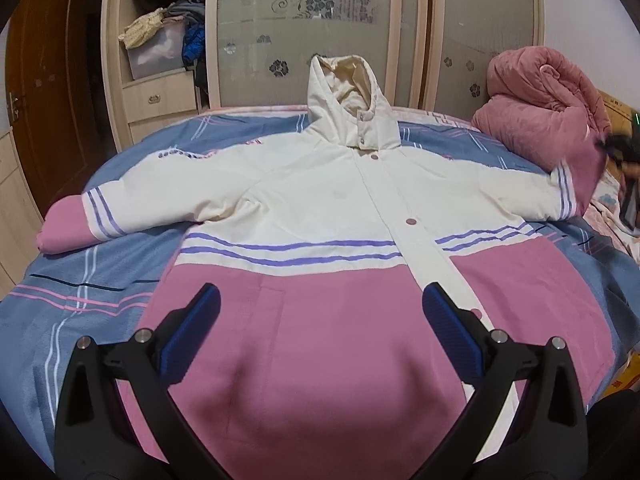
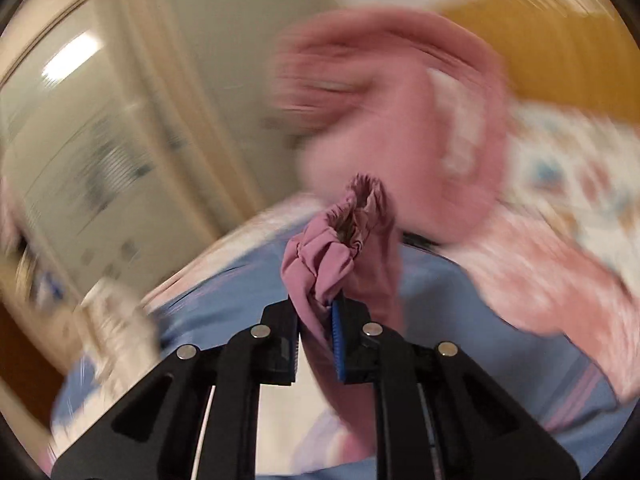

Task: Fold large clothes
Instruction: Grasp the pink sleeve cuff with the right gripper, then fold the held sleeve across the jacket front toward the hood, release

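A cream and pink hooded jacket with purple stripes lies face up on the bed, sleeves spread out, hood pointing to the far side. My left gripper is open and empty, hovering over the pink lower part of the jacket. My right gripper is shut on the pink elastic cuff of the jacket's right sleeve and lifts it off the bed. In the left wrist view the right gripper shows as a dark blur at the far right, by the sleeve end.
The bed has a blue striped sheet. A rolled pink quilt lies at the far right, close to the held cuff. A wardrobe with sliding doors and open shelves of clothes stands behind the bed.
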